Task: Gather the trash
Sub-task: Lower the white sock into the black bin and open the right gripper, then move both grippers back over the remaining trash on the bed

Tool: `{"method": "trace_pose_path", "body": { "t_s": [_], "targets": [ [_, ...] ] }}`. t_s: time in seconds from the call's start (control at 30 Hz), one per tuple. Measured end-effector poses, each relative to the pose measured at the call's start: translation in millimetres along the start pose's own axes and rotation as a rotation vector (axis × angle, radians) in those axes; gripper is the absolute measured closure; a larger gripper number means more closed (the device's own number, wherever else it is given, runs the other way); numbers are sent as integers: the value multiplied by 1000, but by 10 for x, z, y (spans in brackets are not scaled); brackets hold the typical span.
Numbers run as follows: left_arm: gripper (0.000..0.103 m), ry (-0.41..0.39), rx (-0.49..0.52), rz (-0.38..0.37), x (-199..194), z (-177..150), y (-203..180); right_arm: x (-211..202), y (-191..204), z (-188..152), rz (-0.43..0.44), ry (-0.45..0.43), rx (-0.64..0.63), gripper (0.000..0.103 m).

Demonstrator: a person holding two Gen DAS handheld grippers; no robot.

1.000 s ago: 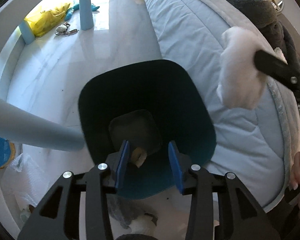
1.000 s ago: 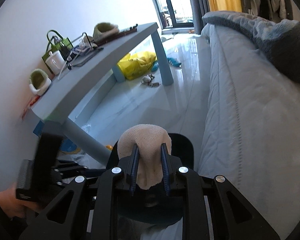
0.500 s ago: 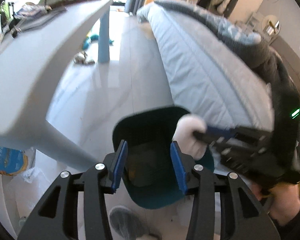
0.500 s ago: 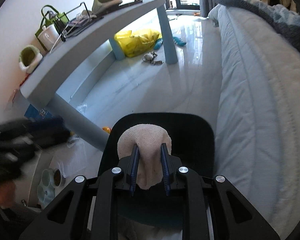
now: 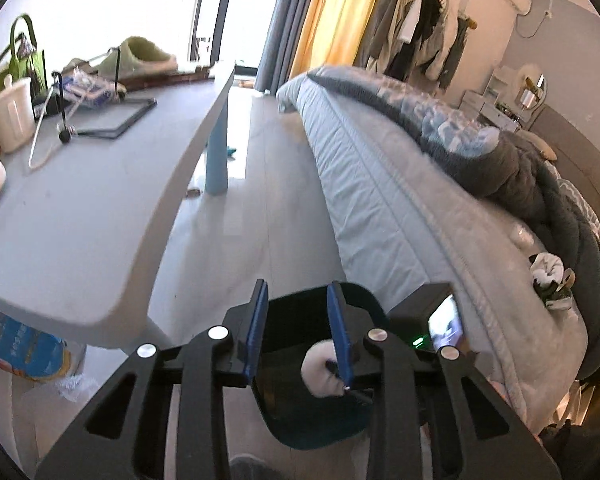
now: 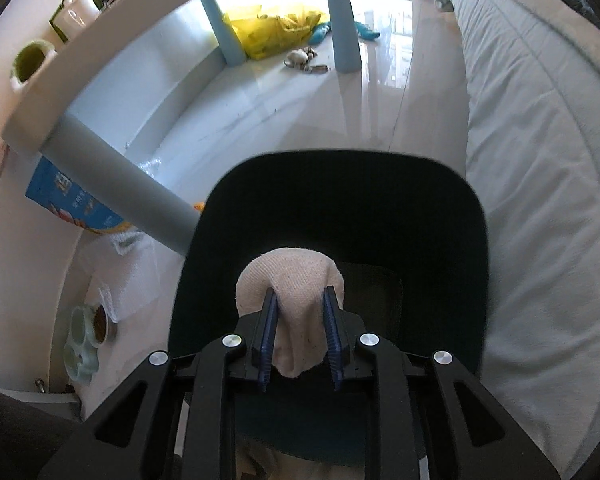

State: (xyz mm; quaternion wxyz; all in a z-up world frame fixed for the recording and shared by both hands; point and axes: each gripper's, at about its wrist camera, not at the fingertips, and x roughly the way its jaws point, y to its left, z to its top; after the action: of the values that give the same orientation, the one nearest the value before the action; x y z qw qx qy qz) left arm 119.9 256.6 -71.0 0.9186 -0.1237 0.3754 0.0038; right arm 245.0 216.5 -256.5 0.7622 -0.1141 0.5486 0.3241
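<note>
A dark teal bin stands on the floor between the table and the bed. My right gripper hangs over its mouth, pointing steeply down. Its blue pads still pinch a beige wad of cloth, though the jaws are easing open. In the left wrist view the same wad shows white above the bin. My left gripper sits higher, just above the bin's rim. Its jaws are closing with nothing between them. A crumpled white scrap lies on the bed.
A grey table with blue legs runs along the left, carrying cups, a bag and slippers. The quilted bed lines the right. On the floor are a yellow bag, a blue package and a pet bowl.
My left gripper rose and tilted up from the bin toward the table and bed, and its jaws narrowed. My right gripper came down with the wad over the bin's mouth.
</note>
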Motion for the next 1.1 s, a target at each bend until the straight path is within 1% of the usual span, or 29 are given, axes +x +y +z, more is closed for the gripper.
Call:
{"method": "trace_pose_path", "body": {
  "t_s": [0.2, 0.27, 0.3, 0.33, 0.37, 0.57, 0.67, 0.83, 0.97, 1.1],
  "targets": [
    [71, -92, -7, -21, -222, 101, -53, 67, 5, -25, -14, 15, 2, 75],
    [71, -120, 0, -23, -284, 129, -87, 71, 0, -27, -14, 18, 4, 71],
    [71, -129, 5, -21, -304, 136, -100, 74, -8, -28, -12, 20, 6, 61],
    [71, -137, 8, -20, -318, 143, -117, 73, -10, -30, -11, 19, 8, 45],
    [71, -143, 10, -21, -332, 154, -130, 68, -7, -29, -10, 16, 10, 41],
    [68, -169, 3, -20, -386, 208, -160, -65, 54, -6, 32, -6, 0, 40],
    [66, -193, -17, -32, -439, 267, -180, -219, 84, 3, 62, -36, -6, 37],
    [57, -234, -22, -49, -538, 337, -288, -596, 145, 14, 101, -110, -43, 33],
    [52, -252, -17, -71, -572, 387, -434, -927, 129, -13, 126, -184, -72, 31],
    [48, -264, -10, -91, -578, 420, -605, -1272, 28, -69, 118, -259, -94, 29]
  ]
}}
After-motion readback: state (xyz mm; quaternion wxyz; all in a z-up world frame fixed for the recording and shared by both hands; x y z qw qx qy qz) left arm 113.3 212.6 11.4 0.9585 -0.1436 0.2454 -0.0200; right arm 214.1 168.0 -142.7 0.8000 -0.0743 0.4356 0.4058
